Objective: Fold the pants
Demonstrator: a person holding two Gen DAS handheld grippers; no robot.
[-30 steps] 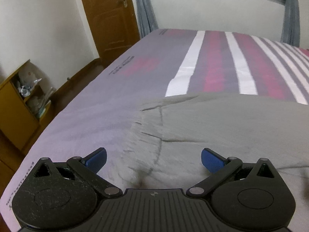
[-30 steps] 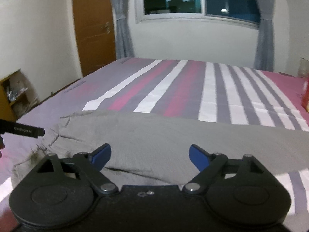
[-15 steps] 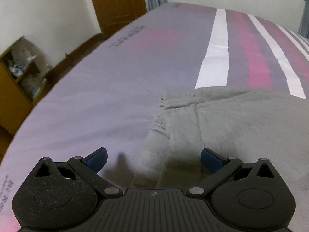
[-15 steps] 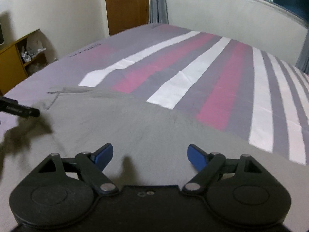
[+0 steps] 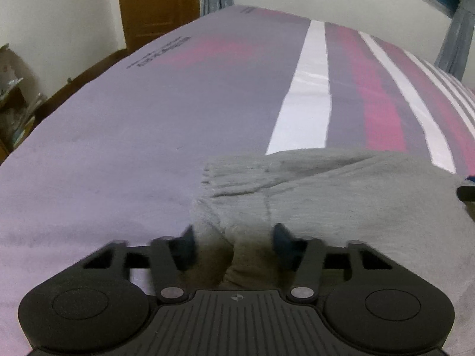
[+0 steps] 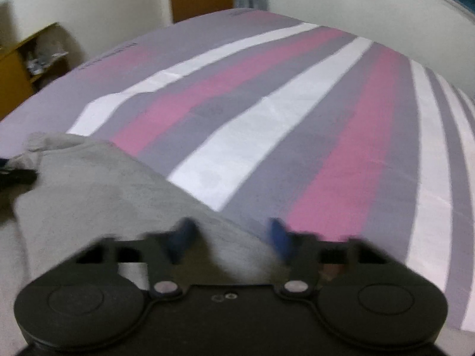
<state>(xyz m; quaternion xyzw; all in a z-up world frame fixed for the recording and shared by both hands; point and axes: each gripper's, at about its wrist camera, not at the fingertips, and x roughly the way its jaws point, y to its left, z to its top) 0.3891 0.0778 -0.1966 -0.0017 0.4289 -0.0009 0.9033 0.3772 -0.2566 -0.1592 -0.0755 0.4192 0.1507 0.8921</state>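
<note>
Grey pants (image 5: 341, 195) lie on a striped bed. In the left wrist view my left gripper (image 5: 233, 238) is low over the gathered waistband (image 5: 225, 175), its blue fingers (image 5: 187, 244) partly closed with a fold of grey cloth between them. In the right wrist view my right gripper (image 6: 230, 237) straddles the far edge of the pants (image 6: 89, 184), its blue fingers (image 6: 279, 238) blurred and partly closed with cloth between them. Each gripper's tip shows at the edge of the other's view.
The bed sheet (image 6: 297, 124) has purple, pink, white and grey stripes. A wooden door (image 5: 157, 3) and grey curtain stand at the back. A wooden shelf (image 6: 17, 68) with clutter is at the left beside the bed. White walls surround.
Both grippers have dropped closer to the pants and their fingers have moved inward from wide open. Cloth now bunches between each pair. The right view has shifted toward the pants' far edge.
</note>
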